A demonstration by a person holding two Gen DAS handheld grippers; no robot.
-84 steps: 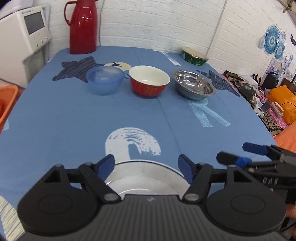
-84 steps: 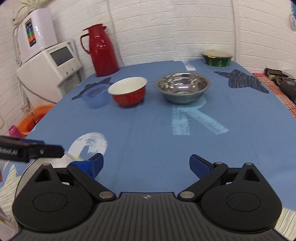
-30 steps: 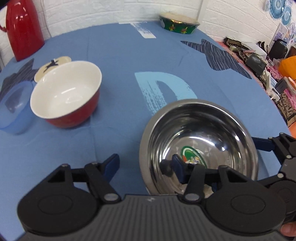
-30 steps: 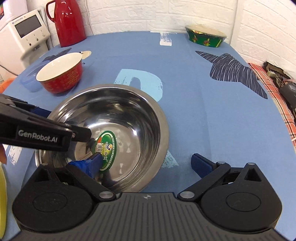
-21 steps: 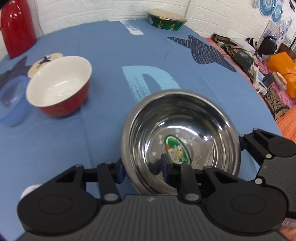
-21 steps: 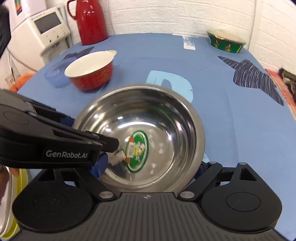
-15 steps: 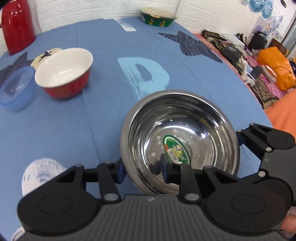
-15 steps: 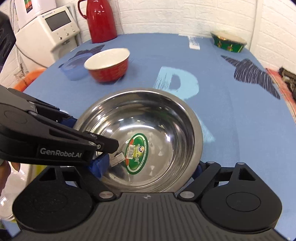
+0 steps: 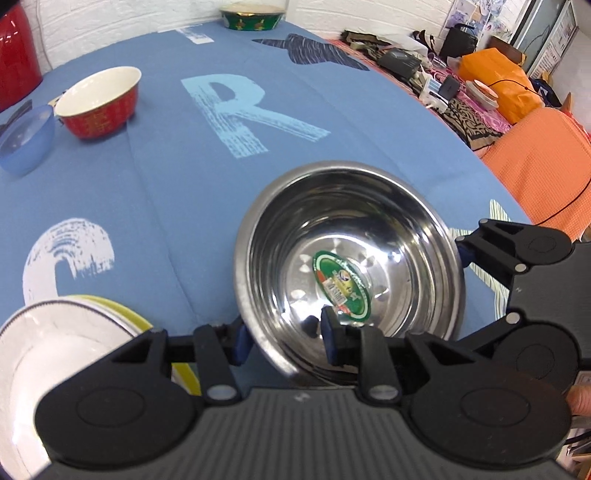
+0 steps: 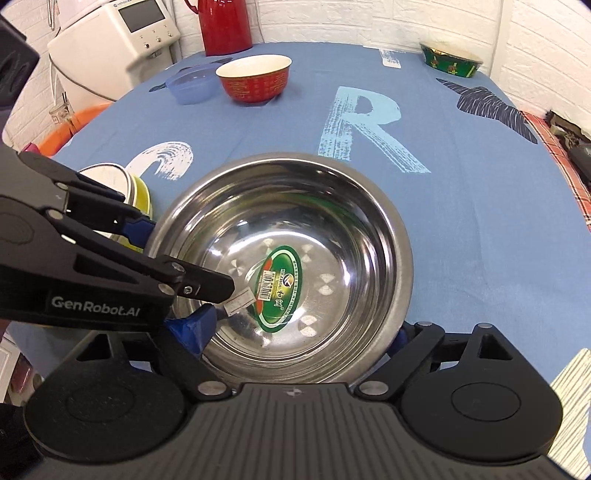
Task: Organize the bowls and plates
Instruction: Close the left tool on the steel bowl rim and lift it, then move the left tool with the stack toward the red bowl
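Observation:
A steel bowl (image 9: 351, 258) (image 10: 288, 258) with a green sticker inside sits between both grippers. My left gripper (image 9: 284, 339) (image 10: 181, 258) is shut on its rim, one finger inside and one outside. My right gripper (image 10: 297, 334) stands wide open and straddles the bowl's near side; one of its fingers (image 9: 480, 254) lies against the outer right rim. Left of the bowl is a stack of plates, a white plate (image 9: 44, 350) on a yellow one (image 10: 142, 195). Farther back stand a red bowl (image 9: 99, 99) (image 10: 255, 79) and a blue bowl (image 9: 26, 136) (image 10: 192, 86).
A green bowl (image 10: 452, 61) sits at the far edge of the blue tablecloth (image 10: 461, 221). A red thermos (image 10: 225, 26), a white appliance (image 10: 122, 40) and an orange basin (image 10: 74, 125) stand at the back left. Clutter and an orange cloth (image 9: 535, 162) lie beyond the right edge.
My left gripper closed on the steel bowl's rim, and the bowl has come back from over the printed R to the near side beside the plates. The right gripper stayed open around it.

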